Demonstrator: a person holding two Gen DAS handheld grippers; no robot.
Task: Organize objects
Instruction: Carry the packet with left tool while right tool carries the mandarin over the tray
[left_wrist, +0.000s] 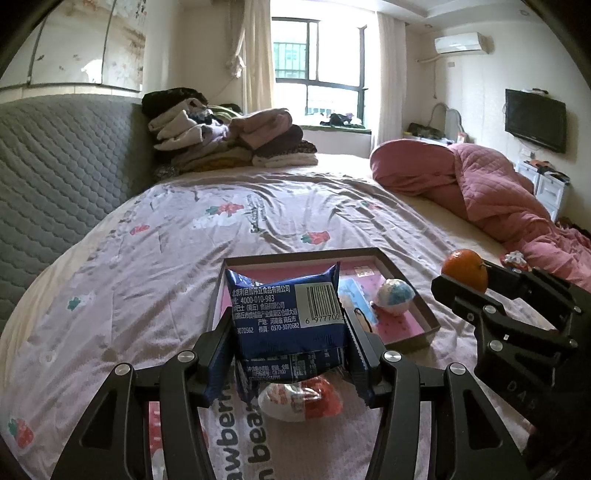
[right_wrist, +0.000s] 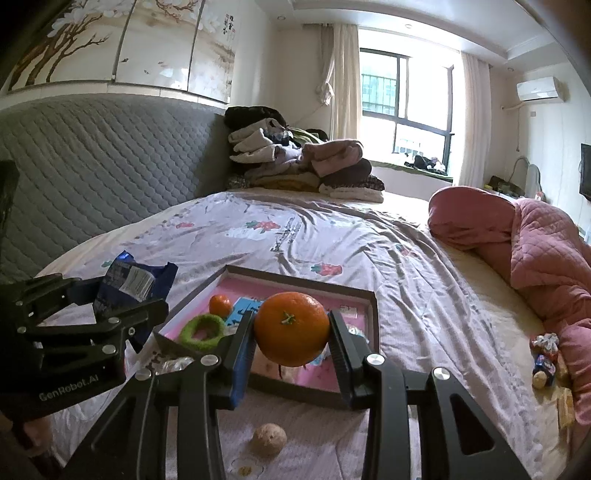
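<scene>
My left gripper (left_wrist: 290, 332) is shut on a blue snack packet (left_wrist: 286, 321), held in the air just short of a shallow brown tray (left_wrist: 424, 295) with a pink floor. My right gripper (right_wrist: 291, 332) is shut on an orange (right_wrist: 291, 328) and hovers over the tray's near edge (right_wrist: 295, 393). In the right wrist view the tray holds a small orange (right_wrist: 220, 305), a green ring (right_wrist: 202, 332) and blue cards. In the left wrist view a white and blue ball (left_wrist: 395, 295) lies in the tray. Each gripper shows in the other's view: the right one (left_wrist: 469, 288), the left one (right_wrist: 122, 295).
A red and white wrapped snack (left_wrist: 299, 400) lies on the bedsheet under the left gripper. A tan ball (right_wrist: 269, 439) rests on the sheet before the tray. A pink quilt (right_wrist: 535, 251) and small sweets (right_wrist: 545, 356) lie at the right. Folded clothes (left_wrist: 236, 140) are stacked by the grey headboard.
</scene>
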